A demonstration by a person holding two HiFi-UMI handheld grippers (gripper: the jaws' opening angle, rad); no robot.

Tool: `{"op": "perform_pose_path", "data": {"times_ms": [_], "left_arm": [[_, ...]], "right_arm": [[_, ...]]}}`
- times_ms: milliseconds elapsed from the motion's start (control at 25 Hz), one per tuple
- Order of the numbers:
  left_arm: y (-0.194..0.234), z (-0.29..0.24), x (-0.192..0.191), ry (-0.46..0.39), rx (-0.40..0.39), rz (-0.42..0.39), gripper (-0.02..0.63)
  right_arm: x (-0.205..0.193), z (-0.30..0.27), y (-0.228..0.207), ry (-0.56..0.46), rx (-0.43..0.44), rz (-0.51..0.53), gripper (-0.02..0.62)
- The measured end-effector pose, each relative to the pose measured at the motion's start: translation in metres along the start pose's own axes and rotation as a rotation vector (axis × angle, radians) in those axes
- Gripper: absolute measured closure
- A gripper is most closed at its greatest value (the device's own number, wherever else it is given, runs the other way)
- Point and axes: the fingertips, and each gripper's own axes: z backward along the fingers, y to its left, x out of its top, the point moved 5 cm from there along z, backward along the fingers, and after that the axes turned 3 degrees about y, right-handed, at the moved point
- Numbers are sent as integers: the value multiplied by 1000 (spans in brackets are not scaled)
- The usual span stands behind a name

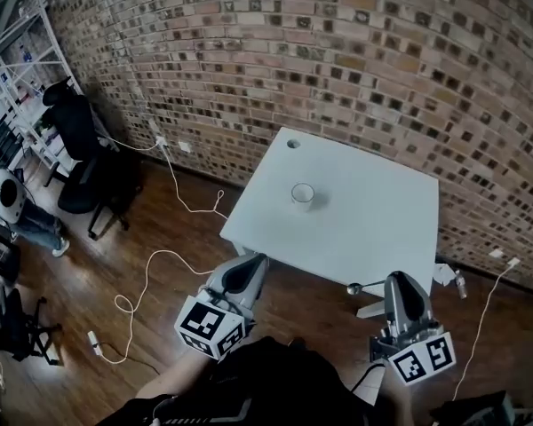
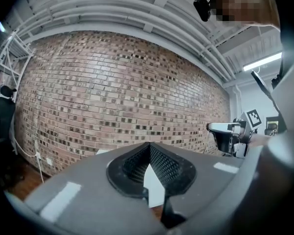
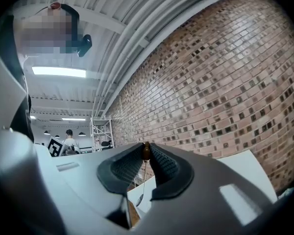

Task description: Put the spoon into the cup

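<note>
A white cup (image 1: pixel 302 194) stands upright near the middle of the white table (image 1: pixel 373 229). My right gripper (image 1: pixel 399 280) is off the table's near edge, at the right. It is shut on a spoon (image 1: pixel 362 287), whose bowl sticks out to the left over the floor. In the right gripper view the spoon's brown handle end (image 3: pixel 146 152) sits pinched between the pads, and its thin shaft hangs down to the bowl. My left gripper (image 1: pixel 251 261) is at the table's near left corner, shut with nothing in it; its pads (image 2: pixel 161 166) meet at the tips.
The table has a round hole (image 1: pixel 293 143) at its far left corner and stands against a brick wall (image 1: pixel 355 51). White cables (image 1: pixel 147 278) trail over the wooden floor. An office chair (image 1: pixel 80 149), shelving (image 1: pixel 18 69) and a seated person (image 1: pixel 22 216) are at the left.
</note>
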Motion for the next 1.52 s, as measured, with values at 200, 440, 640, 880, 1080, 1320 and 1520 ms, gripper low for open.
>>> {"op": "perform_pose_path", "data": {"times_ms": [200, 440, 640, 880, 1080, 1320, 1520], "left_arm": [[13, -24, 10, -2, 35, -3, 612], [47, -50, 11, 7, 16, -2, 612], [96, -79, 14, -15, -48, 15, 612], [170, -105, 20, -8, -105, 28, 612], [213, -127, 23, 3, -171, 34, 612], [236, -150, 10, 56, -211, 26, 612], [237, -165, 1, 74, -166, 72, 612]], "right_arm": [[-5, -27, -23, 17, 16, -21, 545], [-12, -65, -29, 19, 7, -30, 543], [-13, -110, -34, 1, -60, -17, 545], [-9, -172, -25, -5, -143, -1, 545], [-18, -219, -26, 5, -198, -8, 545], [-38, -261, -35, 54, -216, -21, 545], [-56, -285, -57, 103, -180, -8, 545]]}}
